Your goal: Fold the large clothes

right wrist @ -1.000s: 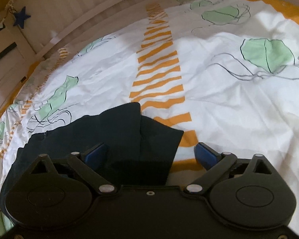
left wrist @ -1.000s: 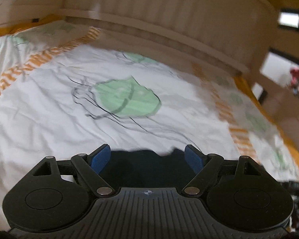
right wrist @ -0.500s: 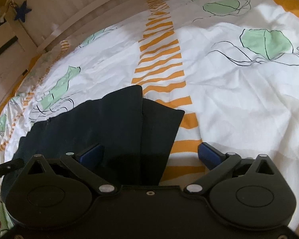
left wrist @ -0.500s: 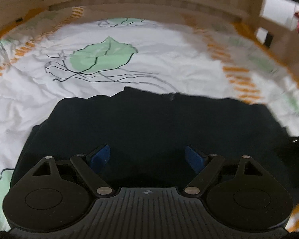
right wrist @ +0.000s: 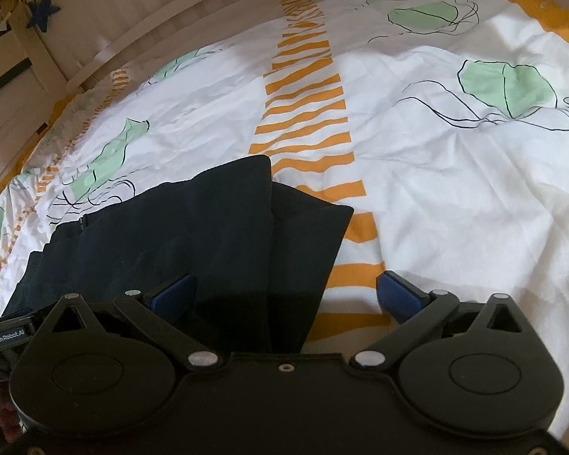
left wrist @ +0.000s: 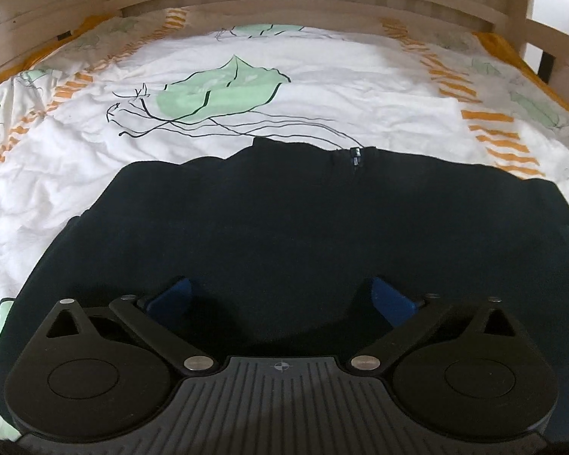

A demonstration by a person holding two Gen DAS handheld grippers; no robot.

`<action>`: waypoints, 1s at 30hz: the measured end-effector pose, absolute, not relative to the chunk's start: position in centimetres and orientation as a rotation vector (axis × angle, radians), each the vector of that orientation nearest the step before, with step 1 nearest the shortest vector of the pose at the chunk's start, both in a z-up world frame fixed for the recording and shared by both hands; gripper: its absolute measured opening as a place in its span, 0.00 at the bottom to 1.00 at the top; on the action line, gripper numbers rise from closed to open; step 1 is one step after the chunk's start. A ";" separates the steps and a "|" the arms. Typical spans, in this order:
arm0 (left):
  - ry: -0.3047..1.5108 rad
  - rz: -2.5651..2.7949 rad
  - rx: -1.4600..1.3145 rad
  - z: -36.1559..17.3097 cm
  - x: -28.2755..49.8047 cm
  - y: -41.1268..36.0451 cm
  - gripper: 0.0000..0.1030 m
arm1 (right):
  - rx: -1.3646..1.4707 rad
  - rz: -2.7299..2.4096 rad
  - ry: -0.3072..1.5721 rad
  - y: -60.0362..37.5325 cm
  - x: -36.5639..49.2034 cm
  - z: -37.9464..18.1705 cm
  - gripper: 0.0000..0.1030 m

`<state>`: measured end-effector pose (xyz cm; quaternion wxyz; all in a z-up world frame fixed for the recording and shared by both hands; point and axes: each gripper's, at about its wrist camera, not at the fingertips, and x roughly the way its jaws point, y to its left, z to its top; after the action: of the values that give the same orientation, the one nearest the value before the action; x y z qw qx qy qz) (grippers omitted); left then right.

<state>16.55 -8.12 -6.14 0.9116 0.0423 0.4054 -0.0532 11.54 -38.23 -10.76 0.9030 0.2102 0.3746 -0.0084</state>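
A: What is at risk here?

B: The dark garment (left wrist: 284,227) is lying folded on the patterned duvet (left wrist: 379,87), directly ahead of and beneath the left gripper (left wrist: 280,295). Its jaws are opening with cloth below them, not between the pads. Snagged fabric could, in my judgement, be dragging the fold open as the gripper is lifting.

A: And the other side?

B: The right gripper (right wrist: 284,292) is standing wide apart, gripping nothing; the garment's folded end (right wrist: 277,227) is lying ahead of its left finger (right wrist: 172,292). Both grippers are pointing steeply downward toward the bed.
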 end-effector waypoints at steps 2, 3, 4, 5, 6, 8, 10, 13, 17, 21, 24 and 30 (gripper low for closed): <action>0.841 -0.115 0.093 -6.2 16.7 -8.2 1.00 | 0.433 -0.017 0.774 -38.2 11.5 -10.8 0.99; 0.843 -0.119 0.095 -6.3 16.7 -8.1 1.00 | 0.434 -0.017 0.774 -38.2 11.5 -10.8 0.99; 0.846 -0.123 0.095 -6.4 16.8 -8.1 1.00 | 0.434 -0.017 0.774 -38.2 11.5 -10.8 0.99; 0.847 -0.126 0.092 -6.5 16.8 -8.0 1.00 | 0.434 -0.016 0.774 -38.2 11.5 -10.8 0.99; 0.844 -0.128 0.091 -6.6 16.8 -8.0 1.00 | 0.434 -0.014 0.775 -38.2 11.6 -10.8 0.99; 0.836 -0.128 0.096 -6.8 16.7 -8.1 1.00 | 0.441 -0.004 0.780 -38.3 11.6 -10.9 0.99; 0.827 -0.126 0.102 -6.8 16.5 -8.2 1.00 | 0.459 0.010 0.789 -38.6 11.4 -10.9 0.99; 0.822 -0.125 0.100 -6.9 16.4 -8.2 1.00 | 0.511 0.044 0.809 -39.1 10.8 -10.9 0.99; 0.820 -0.129 0.099 -6.9 16.4 -8.1 1.00 | 0.563 0.087 0.845 -39.2 9.8 -10.9 0.99; 0.817 -0.130 0.099 -6.9 16.4 -8.1 1.00 | 0.633 0.123 0.871 -39.1 8.5 -11.0 0.99; 0.813 -0.129 0.099 -6.8 16.3 -8.1 1.00 | 0.713 0.161 0.896 -39.1 7.7 -11.2 1.00; 0.808 -0.130 0.097 -6.9 16.3 -8.0 1.00 | 0.831 0.228 0.937 -39.0 7.4 -11.7 1.00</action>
<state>16.33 -8.03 -6.88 0.9164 0.0473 0.3925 -0.0633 7.44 -38.96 -11.75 0.8044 0.3878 0.4373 0.1064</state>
